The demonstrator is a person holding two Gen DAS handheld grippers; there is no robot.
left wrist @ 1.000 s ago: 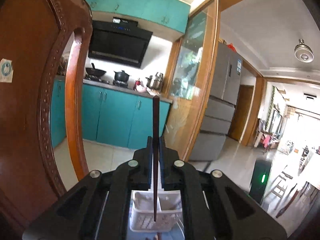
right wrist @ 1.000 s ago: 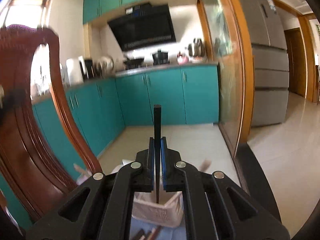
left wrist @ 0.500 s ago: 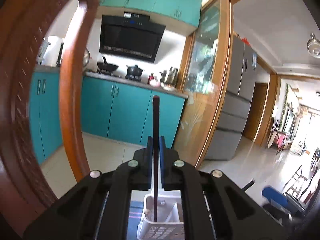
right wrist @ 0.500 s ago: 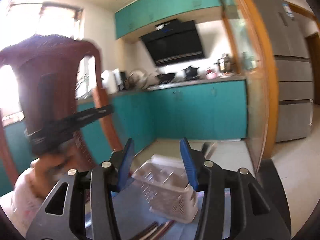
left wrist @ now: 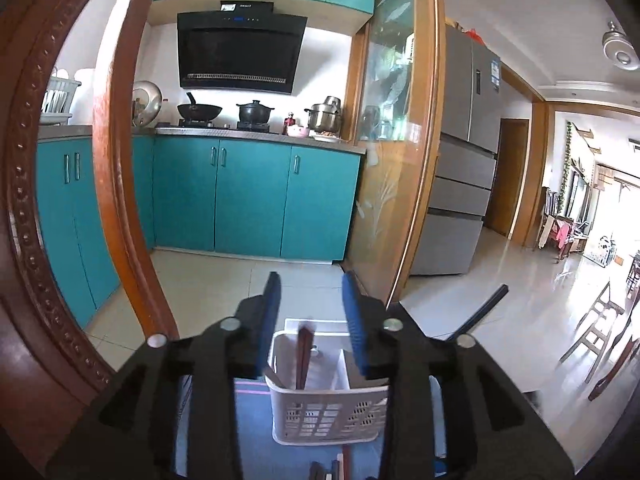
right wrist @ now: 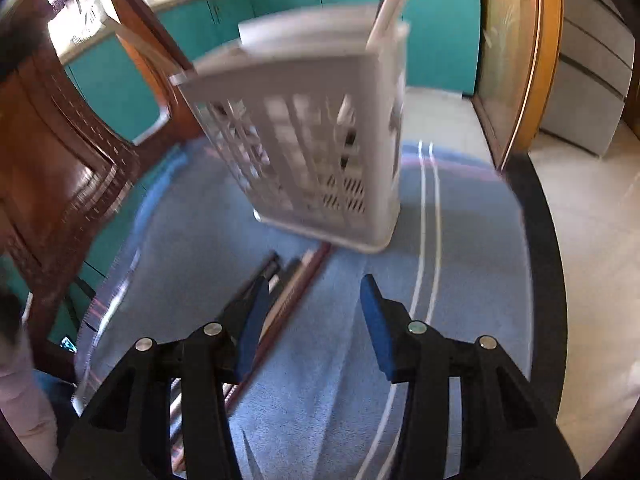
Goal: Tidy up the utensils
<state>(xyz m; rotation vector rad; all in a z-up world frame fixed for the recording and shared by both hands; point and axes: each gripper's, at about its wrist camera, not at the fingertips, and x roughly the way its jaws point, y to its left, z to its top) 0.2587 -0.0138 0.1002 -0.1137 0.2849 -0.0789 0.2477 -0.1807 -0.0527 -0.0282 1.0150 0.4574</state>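
The left gripper (left wrist: 312, 316) has just been opening; its jaws stand apart with nothing pressed between them, the blue pads clear on both sides. Just past them, toward 12 o'clock, the white slotted basket (left wrist: 326, 412) stands upright on the blue mat (left wrist: 250, 408), and a dark red chopstick (left wrist: 304, 354) leans inside its left compartment, top end blurred. More chopstick ends show at 6 o'clock at the frame's bottom edge. Beyond, teal cabinets (left wrist: 248, 196) and a black range hood (left wrist: 240, 54) fill the kitchen wall.

In the right wrist view, the right gripper (right wrist: 314, 300) points steeply down at the mat (right wrist: 328, 380), jaws apart and holding nothing. A bundle of loose chopsticks (right wrist: 288, 292) lies flat on the mat at about 10 o'clock from the jaws, running under the left pad toward the basket (right wrist: 304, 140), which is blurred at 12 o'clock. A carved wooden chair (right wrist: 68, 152) stands at 9 o'clock.
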